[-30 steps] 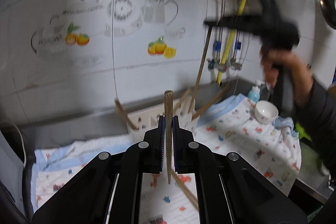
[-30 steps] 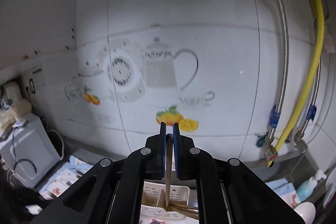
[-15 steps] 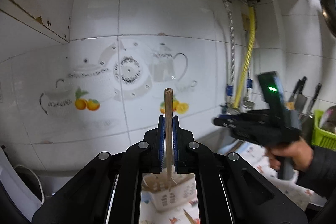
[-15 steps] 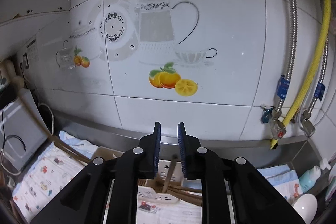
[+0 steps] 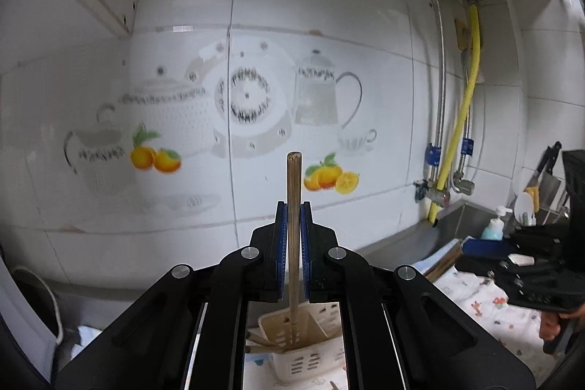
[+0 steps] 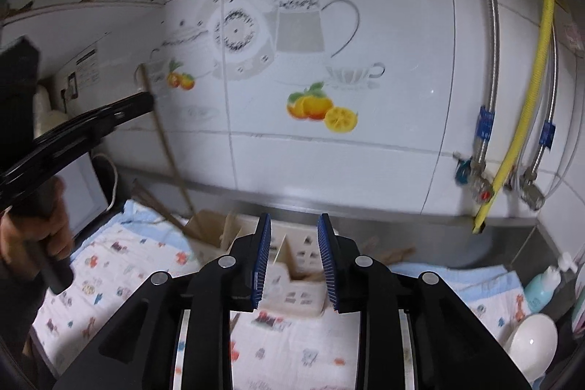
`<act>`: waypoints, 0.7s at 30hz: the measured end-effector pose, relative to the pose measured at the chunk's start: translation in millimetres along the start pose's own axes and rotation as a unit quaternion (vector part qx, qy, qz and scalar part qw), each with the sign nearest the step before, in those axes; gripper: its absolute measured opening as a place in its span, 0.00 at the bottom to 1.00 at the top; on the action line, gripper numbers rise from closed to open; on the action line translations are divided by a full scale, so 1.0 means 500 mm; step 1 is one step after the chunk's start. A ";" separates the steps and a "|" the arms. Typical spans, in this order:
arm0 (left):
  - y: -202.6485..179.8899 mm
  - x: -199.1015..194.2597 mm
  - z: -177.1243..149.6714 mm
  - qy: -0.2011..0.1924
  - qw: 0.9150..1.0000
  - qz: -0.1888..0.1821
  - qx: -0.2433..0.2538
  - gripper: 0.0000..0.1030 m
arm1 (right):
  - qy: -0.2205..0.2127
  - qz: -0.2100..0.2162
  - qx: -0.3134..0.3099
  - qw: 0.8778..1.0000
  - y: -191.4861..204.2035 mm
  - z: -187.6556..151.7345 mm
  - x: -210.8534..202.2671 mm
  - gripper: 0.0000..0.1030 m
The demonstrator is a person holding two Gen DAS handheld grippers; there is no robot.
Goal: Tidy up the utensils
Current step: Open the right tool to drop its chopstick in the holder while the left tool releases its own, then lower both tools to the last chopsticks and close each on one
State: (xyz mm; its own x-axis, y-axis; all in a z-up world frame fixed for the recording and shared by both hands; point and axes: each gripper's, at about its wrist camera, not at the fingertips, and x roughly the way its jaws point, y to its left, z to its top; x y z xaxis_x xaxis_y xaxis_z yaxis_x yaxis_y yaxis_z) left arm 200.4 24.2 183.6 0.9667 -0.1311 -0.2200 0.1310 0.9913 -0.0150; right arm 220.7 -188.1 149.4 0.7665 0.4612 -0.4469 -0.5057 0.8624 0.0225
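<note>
The left gripper is clamped on a single wooden chopstick, held upright between its blue pads, with the upper end standing above the fingers and the lower end reaching down into the mouth of the cream utensil holder directly beneath. The right gripper carries nothing; its jaws stand wide apart, and it hovers just in front of the same holder, which rests on a patterned cloth. Several chopsticks already lean inside the holder, so part of the sorting looks done. What seems left is to let this chopstick go so it settles among the others, and then to gather any strays: a wooden tip shows on the cloth near the holder's base in the left view, though too little of it is visible to be sure. Further out, a white bowl and a soap bottle sit at the right edge of the counter, well apart from the holder, beneath the tiled wall.
</note>
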 end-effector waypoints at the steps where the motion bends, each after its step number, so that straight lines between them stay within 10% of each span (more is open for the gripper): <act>1: 0.003 0.007 -0.008 0.008 1.000 -0.003 -0.005 0.06 | 0.002 0.005 0.001 1.000 0.005 -0.012 -0.005 0.26; 21: -0.009 -0.033 -0.047 0.034 0.999 -0.023 -0.009 0.09 | 0.132 0.058 0.026 0.989 0.142 -0.319 -0.028 0.26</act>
State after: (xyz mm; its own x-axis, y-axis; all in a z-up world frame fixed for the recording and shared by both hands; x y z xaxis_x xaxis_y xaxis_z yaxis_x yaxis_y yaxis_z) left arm 178.5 22.5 164.4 0.9422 -0.1768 -0.2846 0.1713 0.9842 -0.0444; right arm 111.1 -166.8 14.8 0.5702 0.4931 -0.6570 -0.5583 0.8193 0.1303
